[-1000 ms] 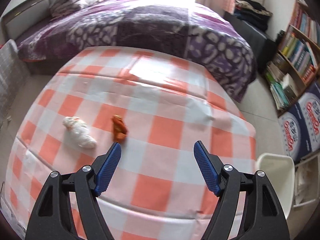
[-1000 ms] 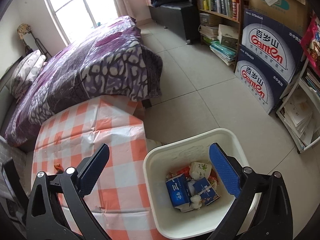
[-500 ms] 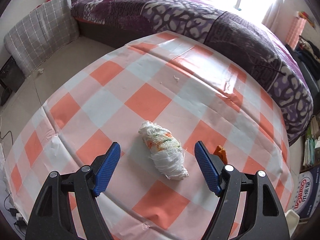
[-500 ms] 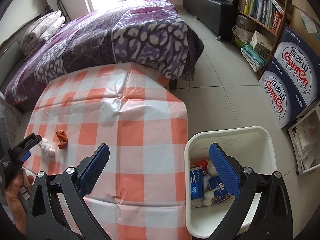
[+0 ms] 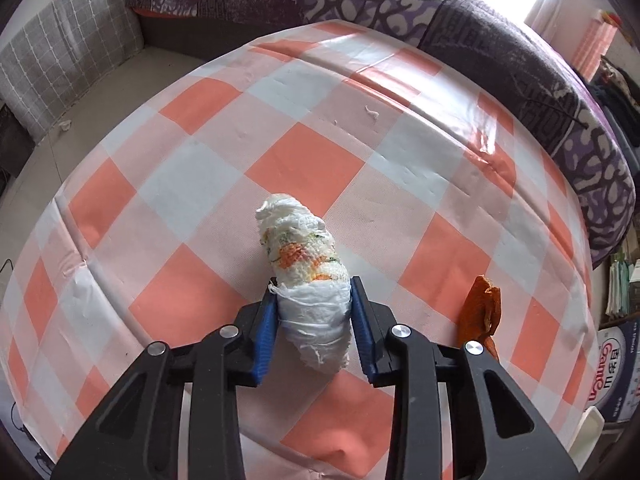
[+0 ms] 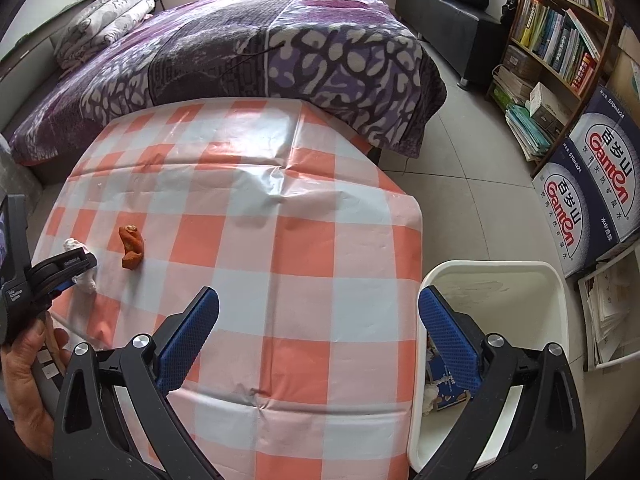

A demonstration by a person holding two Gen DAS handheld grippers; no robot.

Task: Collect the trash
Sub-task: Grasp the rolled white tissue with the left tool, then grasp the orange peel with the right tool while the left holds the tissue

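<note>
A crumpled white tissue wad (image 5: 306,264) with orange stains lies on the orange-and-white checked tablecloth (image 5: 304,164). My left gripper (image 5: 313,292) is shut on its near end. An orange peel piece (image 5: 480,310) lies just right of it. In the right wrist view the left gripper (image 6: 76,270) holds the tissue wad (image 6: 86,280) at the table's left edge, with the orange peel (image 6: 131,246) beside it. My right gripper (image 6: 318,334) is open and empty above the table's near right part, beside the white trash bin (image 6: 496,280).
The bin holds blue cartons and tissues (image 6: 444,392). A bed with a purple cover (image 6: 280,52) stands behind the table. Blue-and-white boxes (image 6: 588,196) and a bookshelf (image 6: 560,40) stand on the right. A grey checked cushion (image 5: 64,64) lies to the left.
My left gripper moved forward over the tissue wad and closed on it. My right gripper swung left from above the bin toward the table, staying open.
</note>
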